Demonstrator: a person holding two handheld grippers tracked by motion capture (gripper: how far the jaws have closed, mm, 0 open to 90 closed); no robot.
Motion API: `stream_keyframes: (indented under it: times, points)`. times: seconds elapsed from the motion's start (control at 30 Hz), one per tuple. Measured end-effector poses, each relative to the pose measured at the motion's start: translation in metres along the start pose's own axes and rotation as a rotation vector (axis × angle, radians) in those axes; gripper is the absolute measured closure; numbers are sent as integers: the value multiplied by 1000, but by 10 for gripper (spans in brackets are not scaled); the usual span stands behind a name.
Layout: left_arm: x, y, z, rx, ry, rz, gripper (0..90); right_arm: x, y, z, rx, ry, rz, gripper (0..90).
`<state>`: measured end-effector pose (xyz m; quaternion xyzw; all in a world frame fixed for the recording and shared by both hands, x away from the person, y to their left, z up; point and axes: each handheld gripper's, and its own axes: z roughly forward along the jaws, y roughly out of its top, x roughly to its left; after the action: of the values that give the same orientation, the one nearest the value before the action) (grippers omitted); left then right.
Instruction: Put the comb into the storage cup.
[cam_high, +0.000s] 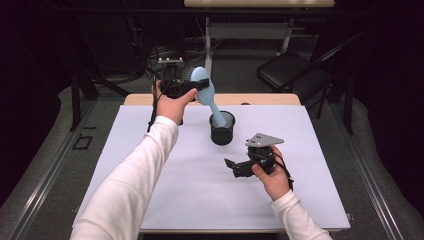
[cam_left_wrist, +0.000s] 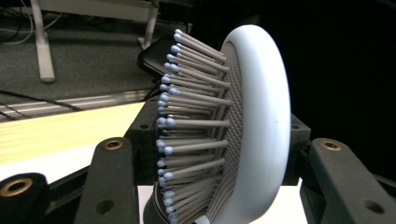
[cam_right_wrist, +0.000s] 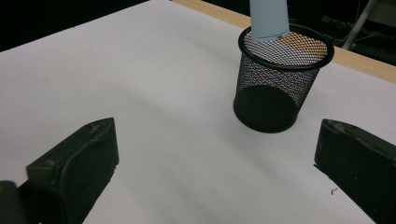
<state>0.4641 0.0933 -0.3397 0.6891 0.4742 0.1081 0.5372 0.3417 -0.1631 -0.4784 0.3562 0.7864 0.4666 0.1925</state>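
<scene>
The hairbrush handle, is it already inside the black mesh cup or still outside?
Inside. The hairbrush handle tip sits below the rim of the mesh cup, while the left gripper holds the brush head.

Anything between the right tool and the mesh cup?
Nothing: bare white table separates the right tool from the mesh cup, as the right gripper view shows.

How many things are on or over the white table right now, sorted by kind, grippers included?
Hairbrush, pale blue, handle end inside the cup: 1
Black mesh cup: 1
Hand-held grippers, left gripper clamped on the brush head, right gripper with fingers apart: 2
Total: 4
</scene>
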Motion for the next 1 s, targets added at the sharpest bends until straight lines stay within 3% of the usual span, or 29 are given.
stream_keyframes:
  times: [0.3, 0.57, 1.0]
  points:
    - [3, -1, 5, -31, 12, -9, 481, -1, -1, 1, -3, -3, 6, 0]
    - [3, -2, 12, -46, 24, 9, 482, -1, -2, 2, -2, -5, 13, 0]
    - [-1, -9, 28, -30, 42, 30, 482, 1, -2, 4, -14, -1, 20, 0]
